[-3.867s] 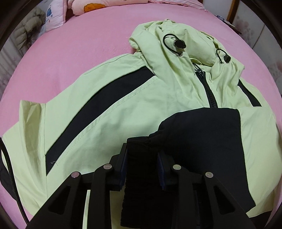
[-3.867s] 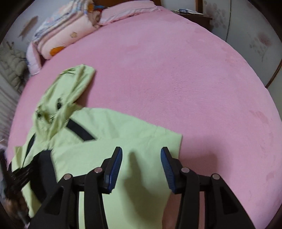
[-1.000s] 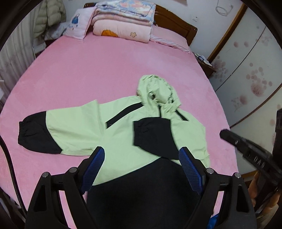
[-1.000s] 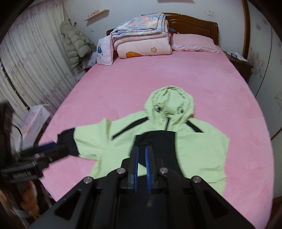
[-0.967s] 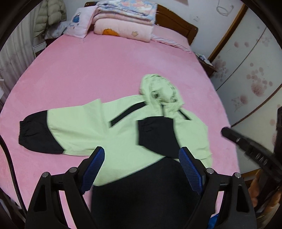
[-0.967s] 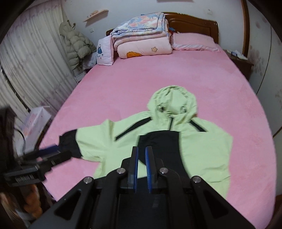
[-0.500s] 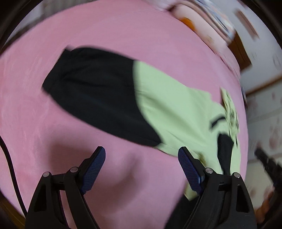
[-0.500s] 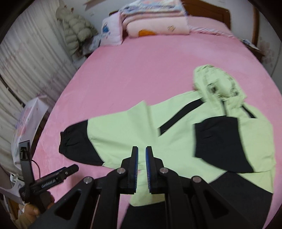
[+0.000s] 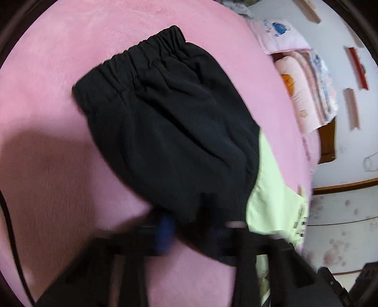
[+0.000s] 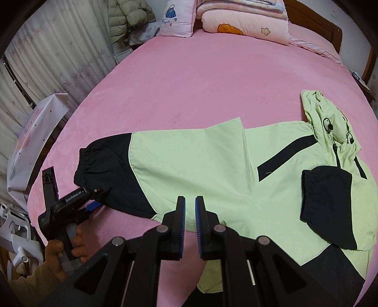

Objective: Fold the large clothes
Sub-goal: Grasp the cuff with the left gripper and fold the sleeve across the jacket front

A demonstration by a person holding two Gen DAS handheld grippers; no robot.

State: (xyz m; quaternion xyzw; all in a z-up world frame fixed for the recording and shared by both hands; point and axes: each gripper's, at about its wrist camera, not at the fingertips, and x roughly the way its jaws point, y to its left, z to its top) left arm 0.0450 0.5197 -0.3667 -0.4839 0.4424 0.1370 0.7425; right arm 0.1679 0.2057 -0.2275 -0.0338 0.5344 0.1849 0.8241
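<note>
A light green hooded jacket (image 10: 200, 160) with black trim lies flat on the pink bed (image 10: 189, 78). Its right sleeve is folded over the chest, black cuff (image 10: 323, 196) on top. Its left sleeve stretches out sideways with a black cuffed end (image 10: 106, 165), seen close up in the left wrist view (image 9: 170, 132). My left gripper (image 10: 94, 198) is at the lower edge of that black sleeve end; in its own blurred view (image 9: 200, 226) the fingers straddle the sleeve edge. My right gripper (image 10: 189, 224) is shut and empty, hovering above the jacket's lower hem.
Folded quilts and pillows (image 10: 236, 21) lie at the head of the bed. A puffy coat (image 10: 127, 16) hangs at the back left by curtains. A white bag (image 10: 30, 141) stands beside the bed's left edge. The wooden headboard (image 10: 330, 26) is at the back right.
My left gripper has swung from above the jacket body to the outstretched sleeve's black end and closed in on it. My right gripper has moved left and lower, staying shut.
</note>
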